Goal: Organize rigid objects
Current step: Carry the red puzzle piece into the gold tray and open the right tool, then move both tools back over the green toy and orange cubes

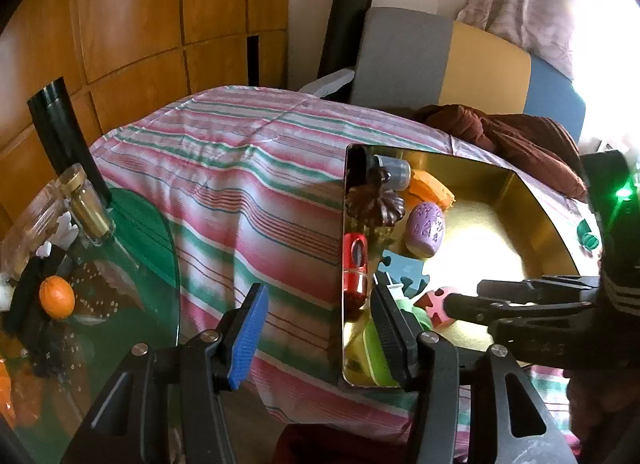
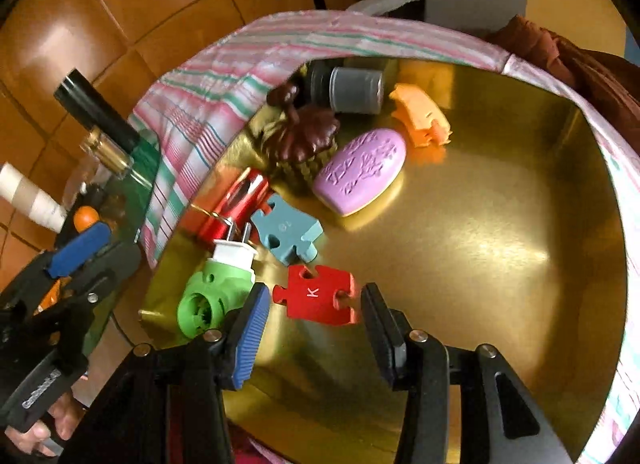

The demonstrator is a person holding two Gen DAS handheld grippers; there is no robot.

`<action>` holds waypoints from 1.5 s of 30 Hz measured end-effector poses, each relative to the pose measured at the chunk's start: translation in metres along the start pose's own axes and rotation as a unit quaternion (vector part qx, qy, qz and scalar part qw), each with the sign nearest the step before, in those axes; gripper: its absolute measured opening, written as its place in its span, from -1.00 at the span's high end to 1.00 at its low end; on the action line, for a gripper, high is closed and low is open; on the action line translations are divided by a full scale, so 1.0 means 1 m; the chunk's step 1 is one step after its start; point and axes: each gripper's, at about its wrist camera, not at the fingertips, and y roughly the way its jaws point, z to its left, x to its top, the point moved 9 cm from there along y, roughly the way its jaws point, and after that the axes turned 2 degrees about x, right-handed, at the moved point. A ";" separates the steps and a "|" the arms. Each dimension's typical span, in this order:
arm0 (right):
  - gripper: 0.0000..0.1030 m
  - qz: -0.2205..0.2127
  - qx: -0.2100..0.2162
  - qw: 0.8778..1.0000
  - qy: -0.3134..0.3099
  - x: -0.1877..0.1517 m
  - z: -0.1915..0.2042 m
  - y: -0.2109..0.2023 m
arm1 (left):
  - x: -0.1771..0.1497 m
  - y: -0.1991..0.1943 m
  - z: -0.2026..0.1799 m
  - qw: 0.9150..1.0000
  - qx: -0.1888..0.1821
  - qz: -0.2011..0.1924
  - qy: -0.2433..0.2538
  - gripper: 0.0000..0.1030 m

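Observation:
A gold tray [image 2: 460, 248] holds several rigid objects: a red puzzle piece marked K [image 2: 316, 296], a blue puzzle piece [image 2: 286, 229], a green and white plug [image 2: 218, 284], a red metal item [image 2: 236, 199], a purple oval [image 2: 360, 171], an orange clip [image 2: 420, 115], a grey cylinder [image 2: 356, 89] and a brown ornament [image 2: 308, 133]. My right gripper [image 2: 316, 338] is open just above the tray, with the red piece lying between its fingertips. My left gripper [image 1: 320, 332] is open over the tray's left wall [image 1: 345, 264], which mirrors the objects.
The tray sits on a striped pink and green cloth [image 1: 248, 183]. A glass side table [image 1: 132, 248] at left carries an orange ball [image 1: 57, 297], a gold-capped bottle [image 1: 86, 203] and a black tube [image 1: 64, 139]. A wooden panel wall [image 1: 132, 15] and a chair [image 1: 444, 63] stand behind.

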 end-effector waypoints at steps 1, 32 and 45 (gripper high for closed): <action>0.07 -0.008 -0.004 1.000 0.000 0.000 -0.002 -0.007 | 0.001 -0.001 -0.001 1.000 0.000 -0.002 0.001 -0.05; 0.07 -0.165 -0.206 0.956 0.130 -0.022 -0.225 -0.174 | 0.012 -0.017 -0.092 0.994 -0.037 -0.010 0.104 -0.06; 0.07 -0.155 -0.342 0.880 0.291 -0.125 -0.402 -0.223 | 0.020 -0.017 -0.167 0.983 -0.066 -0.016 0.173 -0.06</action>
